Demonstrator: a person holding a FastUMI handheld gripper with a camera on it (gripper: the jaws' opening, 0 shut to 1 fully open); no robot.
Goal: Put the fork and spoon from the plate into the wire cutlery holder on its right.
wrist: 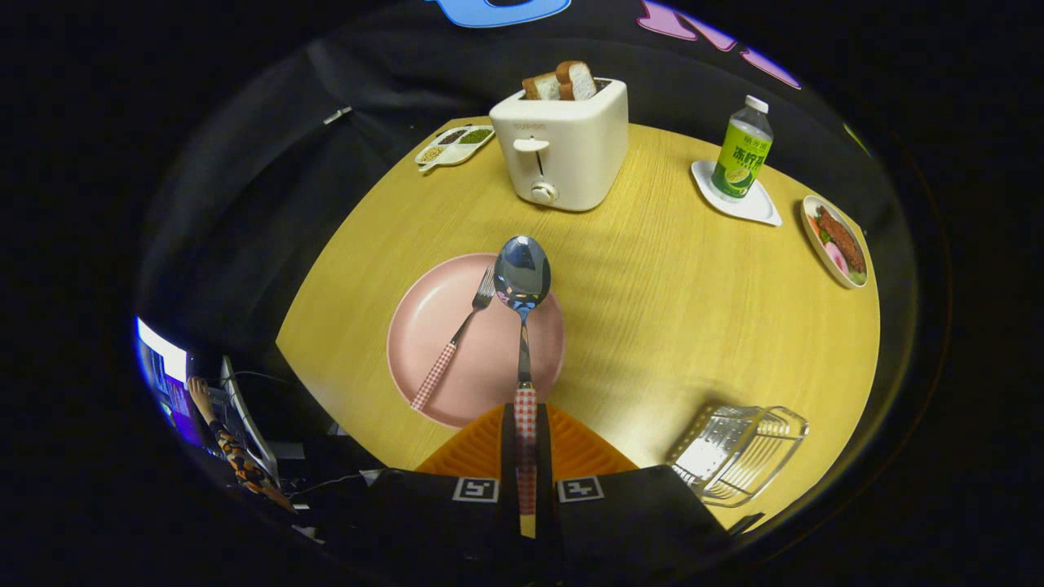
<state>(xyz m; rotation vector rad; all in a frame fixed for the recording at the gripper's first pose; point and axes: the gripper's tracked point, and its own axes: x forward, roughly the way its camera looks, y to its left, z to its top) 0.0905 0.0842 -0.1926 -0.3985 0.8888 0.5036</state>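
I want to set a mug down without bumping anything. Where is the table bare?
The widest bare patch lies between the pink plate, the toaster, the bottle's coaster and the wire holder. A narrower strip runs between plate and seasoning dish. The plate is crowded: the fork lies there, and the claw, shut on the spoon, is above it.

A round yellow wooden counter (677, 318) is standing before a black cloth wall (269, 147). At the near left, a lit screen (163, 367) is glowing in the dark beside a person's sleeve (236, 461).
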